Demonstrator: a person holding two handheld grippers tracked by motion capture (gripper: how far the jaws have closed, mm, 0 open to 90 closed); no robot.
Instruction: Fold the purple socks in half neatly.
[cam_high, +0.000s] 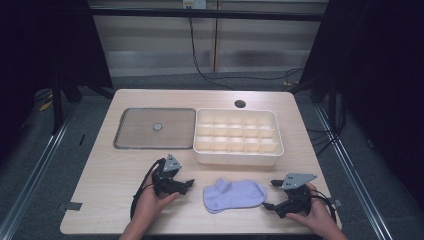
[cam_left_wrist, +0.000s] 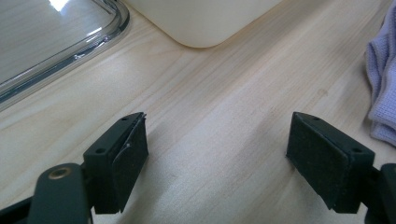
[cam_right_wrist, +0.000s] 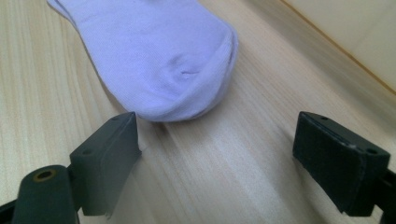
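**Lilac sock lies flat between two open grippers**

The pale lilac sock (cam_high: 234, 195) lies flat on the wooden table (cam_high: 105, 175), near the front edge and about midway between the two hands. Its rounded toe end points toward the person's right, its cuff end toward the left. Nothing lies on it and nothing presses on it.

Behind the sock, well apart from it, stands a cream divided organiser box (cam_high: 237, 136) with rows of small compartments — all of them look bare from above. Just beside the box, on its left, lies a clear flat lid (cam_high: 155, 128) with a small round knob at its middle. A dark round hole (cam_high: 240, 104) sits in the tabletop behind the box. Nothing stands between either gripper and the sock.

The left gripper (cam_high: 189, 184) rests low over the table in the person's left hand (cam_high: 150, 202), pointing right toward the sock's cuff end. The right gripper (cam_high: 270, 195) sits in the right hand (cam_high: 312, 214), pointing left toward the toe end.

Both pairs of jaws stand wide and hold nothing. In the left gripper view bare wood lies between them, with the sock's edge off to the right. In the right gripper view the toe lies just ahead of the left jaw — near it, whether touching I cannot tell.
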